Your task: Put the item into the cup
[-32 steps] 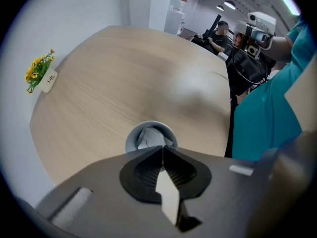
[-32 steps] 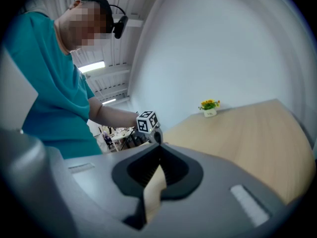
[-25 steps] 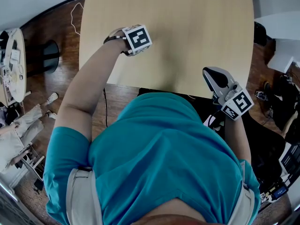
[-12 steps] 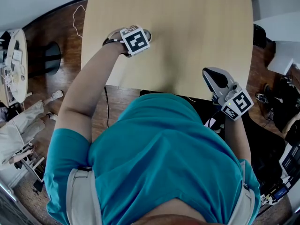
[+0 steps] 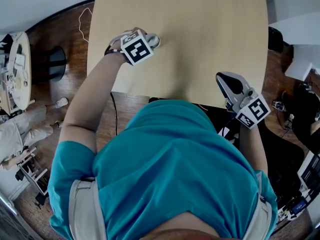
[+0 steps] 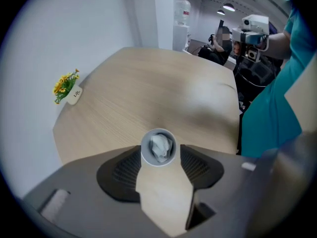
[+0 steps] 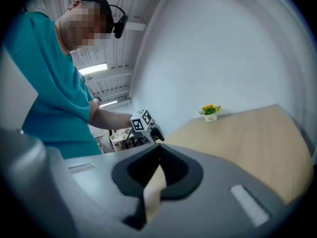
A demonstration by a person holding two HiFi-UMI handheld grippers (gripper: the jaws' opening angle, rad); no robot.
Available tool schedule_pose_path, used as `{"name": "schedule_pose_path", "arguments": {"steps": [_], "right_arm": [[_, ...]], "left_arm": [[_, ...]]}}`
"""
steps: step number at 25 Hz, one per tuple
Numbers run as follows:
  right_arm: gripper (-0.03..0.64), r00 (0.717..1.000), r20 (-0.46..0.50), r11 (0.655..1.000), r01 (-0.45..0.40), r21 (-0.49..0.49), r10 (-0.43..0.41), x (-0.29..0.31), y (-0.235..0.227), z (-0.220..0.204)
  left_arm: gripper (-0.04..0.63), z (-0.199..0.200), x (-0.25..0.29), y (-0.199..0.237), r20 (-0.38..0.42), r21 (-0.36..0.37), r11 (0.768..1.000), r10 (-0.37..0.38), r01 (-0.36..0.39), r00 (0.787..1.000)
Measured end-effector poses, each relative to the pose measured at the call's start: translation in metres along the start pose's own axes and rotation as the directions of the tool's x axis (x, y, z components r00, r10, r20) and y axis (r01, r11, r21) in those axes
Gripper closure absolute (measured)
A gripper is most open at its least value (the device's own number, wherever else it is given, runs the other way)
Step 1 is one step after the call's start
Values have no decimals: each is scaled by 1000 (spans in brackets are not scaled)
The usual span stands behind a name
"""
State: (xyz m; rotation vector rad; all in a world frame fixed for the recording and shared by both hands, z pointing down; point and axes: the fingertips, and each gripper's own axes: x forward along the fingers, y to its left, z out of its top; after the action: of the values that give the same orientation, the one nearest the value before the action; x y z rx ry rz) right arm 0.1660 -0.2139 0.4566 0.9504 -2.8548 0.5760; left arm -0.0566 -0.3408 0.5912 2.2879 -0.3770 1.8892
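A small white cup stands on the light wooden table, seen from above in the left gripper view. A crumpled white paper item lies inside it. My left gripper hangs just over the cup with its jaws opening wide, and the pads hold nothing. In the head view the left gripper is over the table's left part. My right gripper hovers at the table's near edge, its jaws together with nothing between them.
A little pot of yellow flowers sits at the table's far corner by the white wall, also seen from the right gripper. The person's teal shirt fills the near side. Furniture and cables stand around the table on the wooden floor.
The left gripper's marker cube has shifted a little to the left and tilted, and a pale rim now shows beside it. The right gripper has not moved.
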Motion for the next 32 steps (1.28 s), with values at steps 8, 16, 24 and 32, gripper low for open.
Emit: {"name": "schedule_pose_path", "arguments": {"steps": [8, 16, 24, 32], "right_arm": [[615, 998, 40, 998, -44, -33, 46, -24, -9, 13], [615, 995, 66, 995, -69, -66, 73, -41, 19, 17], [615, 995, 102, 992, 17, -123, -4, -22, 114, 33], [615, 976, 190, 983, 132, -124, -106, -21, 223, 52]], "left_arm": [[360, 20, -77, -34, 273, -135, 985, 142, -108, 952], [408, 26, -168, -102, 610, -262, 961, 231, -83, 758], [451, -59, -254, -154, 806, -232, 968, 244, -90, 540], [485, -172, -315, -211, 894, -203, 978, 208, -54, 396]]}}
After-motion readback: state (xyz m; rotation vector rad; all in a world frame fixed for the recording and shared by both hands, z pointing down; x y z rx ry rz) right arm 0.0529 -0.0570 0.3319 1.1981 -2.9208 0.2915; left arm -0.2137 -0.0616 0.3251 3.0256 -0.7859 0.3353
